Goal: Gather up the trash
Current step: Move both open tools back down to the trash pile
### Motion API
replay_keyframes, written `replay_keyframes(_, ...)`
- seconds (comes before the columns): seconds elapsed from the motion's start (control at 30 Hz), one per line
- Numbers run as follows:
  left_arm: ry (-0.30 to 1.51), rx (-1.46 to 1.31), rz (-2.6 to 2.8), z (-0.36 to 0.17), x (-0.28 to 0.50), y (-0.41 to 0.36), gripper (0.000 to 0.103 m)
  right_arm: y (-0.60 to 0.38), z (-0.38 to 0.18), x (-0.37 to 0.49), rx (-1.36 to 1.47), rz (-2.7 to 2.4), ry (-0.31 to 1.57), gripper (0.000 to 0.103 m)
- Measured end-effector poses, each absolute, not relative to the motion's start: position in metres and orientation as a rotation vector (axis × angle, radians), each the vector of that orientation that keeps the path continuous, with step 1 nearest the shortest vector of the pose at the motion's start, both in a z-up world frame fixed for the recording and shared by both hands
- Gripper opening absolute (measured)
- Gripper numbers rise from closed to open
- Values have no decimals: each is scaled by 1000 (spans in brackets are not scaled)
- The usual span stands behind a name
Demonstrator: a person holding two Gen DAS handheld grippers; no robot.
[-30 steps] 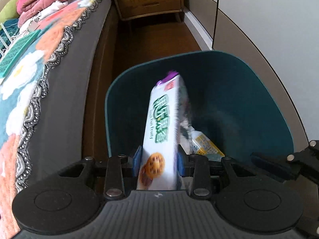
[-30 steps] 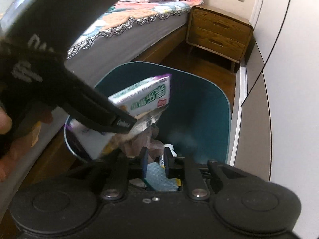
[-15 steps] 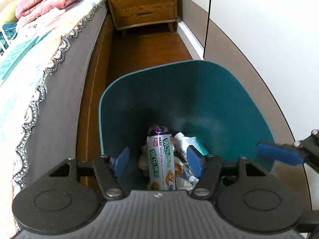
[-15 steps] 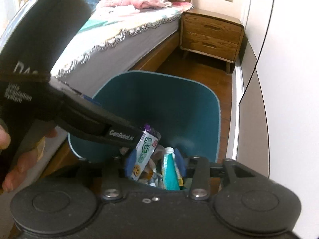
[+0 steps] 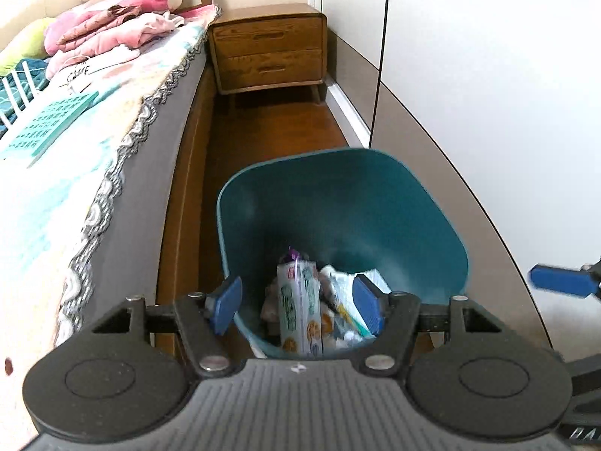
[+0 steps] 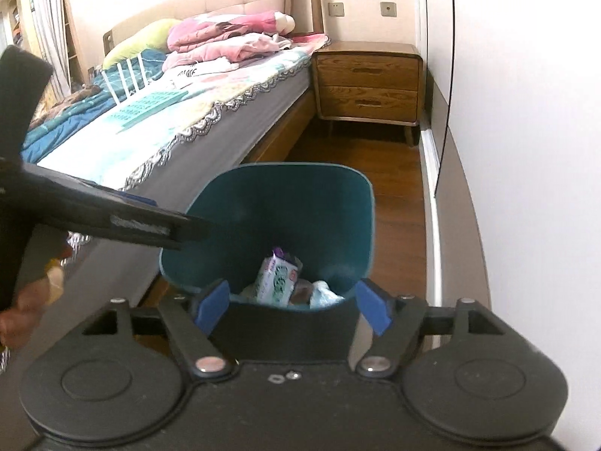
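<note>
Risk: biscuit packet [image 5: 300,310] stands propped in teal bin [image 5: 338,195], could topple among trash. Left gripper [image 5: 298,302] and right gripper [image 6: 293,306] both spread, empty; could clip rim.

The bin [image 5: 338,203] has its near rim hidden behind each gripper body, so the bottom of the trash pile is out of sight. The cookie pack [image 5: 300,310] shows print too blurred to read — its lower end is cut off. In the right view the left gripper [image 6: 112,221] is a dark smear, its label unreadable. The bed [image 5: 56,188] runs off the left edge.
</note>
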State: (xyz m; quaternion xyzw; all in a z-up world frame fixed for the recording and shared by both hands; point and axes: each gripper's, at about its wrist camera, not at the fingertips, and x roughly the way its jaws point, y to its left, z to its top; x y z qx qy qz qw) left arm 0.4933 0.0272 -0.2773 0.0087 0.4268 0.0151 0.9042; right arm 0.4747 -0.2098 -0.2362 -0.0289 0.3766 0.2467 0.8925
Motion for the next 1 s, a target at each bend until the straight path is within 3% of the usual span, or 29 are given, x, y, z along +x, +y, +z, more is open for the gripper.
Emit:
replay_keyframes(0.1,880,17,36,-284,468,29,79,-220,-245,454,-72,502,790,92)
replay_keyframes(0.27,951,-14,43,-322,436,28,80,-233,-280,419,-88,453,854,103)
replay_keyframes(0.73,1226,-60,-5,-482,385,-5,80,-267,-427,336,-40,327,1149,103)
replay_keyframes(1.0,1299,154,-207,-574,366,-57,80,-277,-511,304,-63,338,1284,100)
